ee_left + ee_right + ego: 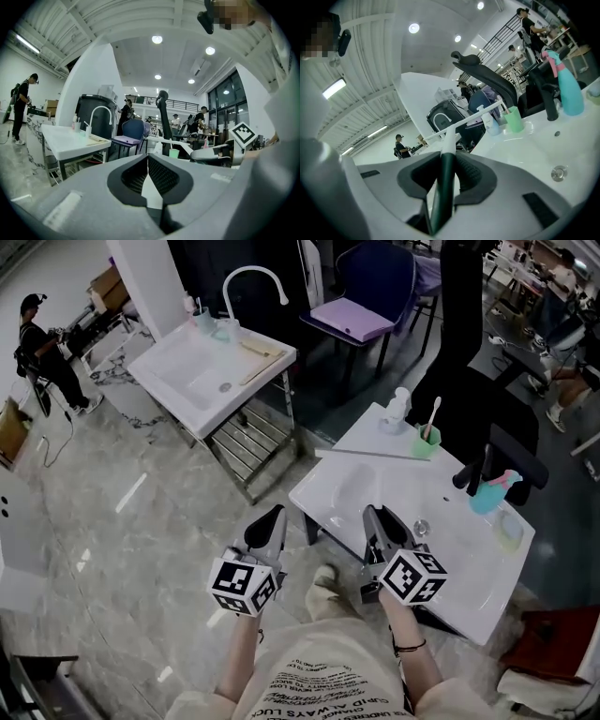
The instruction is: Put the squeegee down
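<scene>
My right gripper (377,517) is shut on the squeegee's dark green handle (442,187). Past the pads the squeegee's white neck runs out to its long thin blade (464,123). In the head view that blade (361,455) hangs as a pale bar over the near end of the white sink counter (469,577). My left gripper (268,525) is beside the right one, above the floor left of the counter. Its pads meet at the tips, and nothing is between them (148,161).
On the counter stand a green cup with a toothbrush (427,441), a white soap bottle (396,412), a black faucet (472,474) and a teal spray bottle (492,491). A second sink stand (211,367) is at back left, a chair (361,310) behind it. Someone stands far left (42,352).
</scene>
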`<state>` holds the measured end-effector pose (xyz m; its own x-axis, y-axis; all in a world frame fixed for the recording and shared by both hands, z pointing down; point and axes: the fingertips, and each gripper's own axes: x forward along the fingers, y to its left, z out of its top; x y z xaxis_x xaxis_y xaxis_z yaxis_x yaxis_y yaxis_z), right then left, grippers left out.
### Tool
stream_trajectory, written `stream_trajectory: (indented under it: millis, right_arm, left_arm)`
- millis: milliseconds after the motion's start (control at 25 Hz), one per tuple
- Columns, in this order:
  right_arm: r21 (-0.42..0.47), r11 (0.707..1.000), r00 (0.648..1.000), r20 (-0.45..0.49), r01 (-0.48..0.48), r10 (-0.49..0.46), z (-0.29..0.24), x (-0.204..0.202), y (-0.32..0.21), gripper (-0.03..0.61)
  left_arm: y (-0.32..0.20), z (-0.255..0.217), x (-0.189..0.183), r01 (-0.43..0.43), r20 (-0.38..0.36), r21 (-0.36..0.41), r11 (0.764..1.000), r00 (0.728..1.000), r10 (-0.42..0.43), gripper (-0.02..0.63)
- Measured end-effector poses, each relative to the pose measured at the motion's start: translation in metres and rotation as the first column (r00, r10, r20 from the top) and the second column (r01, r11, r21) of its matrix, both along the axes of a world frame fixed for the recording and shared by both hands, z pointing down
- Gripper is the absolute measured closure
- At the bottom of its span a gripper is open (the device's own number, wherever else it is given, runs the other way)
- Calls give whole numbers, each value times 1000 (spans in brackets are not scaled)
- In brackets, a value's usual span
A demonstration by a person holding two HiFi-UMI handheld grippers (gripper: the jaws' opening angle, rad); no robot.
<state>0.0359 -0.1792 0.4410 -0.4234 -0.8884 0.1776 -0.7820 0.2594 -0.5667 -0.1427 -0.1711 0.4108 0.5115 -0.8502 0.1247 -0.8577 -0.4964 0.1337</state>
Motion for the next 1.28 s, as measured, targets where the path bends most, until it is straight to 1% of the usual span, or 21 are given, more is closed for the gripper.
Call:
stream_trajectory:
  millis: [400, 680, 960, 1280]
  right_arm:
    - [-69, 997, 998, 37, -38, 41, 17, -5, -58, 479]
    - [-101, 992, 995, 62, -74, 80, 25, -4, -84, 479]
    - [-141, 983, 987, 99, -115, 130, 36, 1, -102, 479]
    - [-168, 976, 978, 127, -142, 164, 41, -2, -118, 479]
  left_arm:
    - [-70, 9, 11, -42, 11, -40, 998, 999, 43, 591]
    - [-110, 20, 23, -88, 14, -75, 993, 996, 90, 591]
    - [-136, 28, 44, -150, 21, -100, 984, 988, 153, 591]
    - [-157, 34, 56, -188, 30, -132, 973, 981, 194, 591]
